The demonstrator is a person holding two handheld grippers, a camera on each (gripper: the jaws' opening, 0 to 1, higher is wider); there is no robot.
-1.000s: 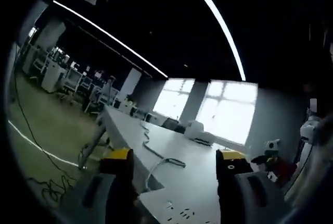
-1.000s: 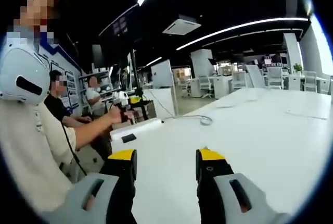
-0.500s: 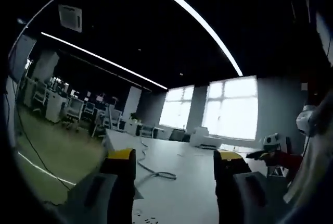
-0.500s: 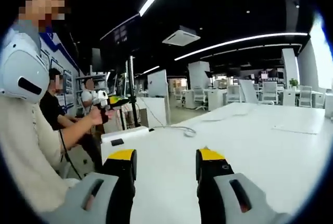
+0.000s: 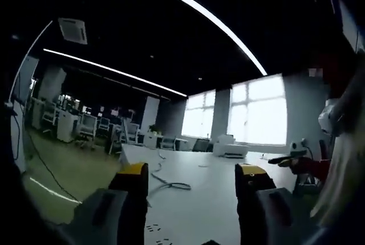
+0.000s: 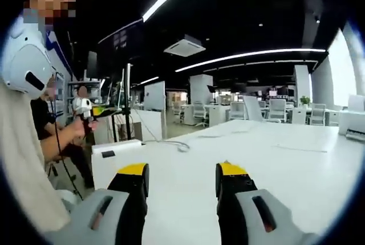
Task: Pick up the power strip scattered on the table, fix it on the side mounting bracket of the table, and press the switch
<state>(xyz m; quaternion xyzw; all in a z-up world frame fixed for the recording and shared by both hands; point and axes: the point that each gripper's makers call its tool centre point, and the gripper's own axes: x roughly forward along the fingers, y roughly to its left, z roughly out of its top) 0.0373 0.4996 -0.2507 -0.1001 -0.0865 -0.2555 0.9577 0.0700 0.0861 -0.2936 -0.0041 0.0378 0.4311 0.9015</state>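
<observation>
Left gripper view: the left gripper (image 5: pixel 193 172) stands released at the bottom of the frame, jaws apart and empty, over a white desk (image 5: pixel 211 199). A cable (image 5: pixel 166 183) curls at lower centre; a printer (image 5: pixel 230 148) sits right of centre.

Right gripper view: the right gripper (image 6: pixel 181 172) is likewise released above the desk (image 6: pixel 285 165). A white box-like block (image 6: pixel 117 155) at lower left may be the power strip; I cannot tell. If so, it looks rigid and light; grasp it across its narrow sides.

grey left gripper (image 5: pixel 194 178) and right gripper (image 6: pixel 181 178) with yellow-tipped black jaws; person's cream sleeve (image 6: pixel 23 159).
</observation>
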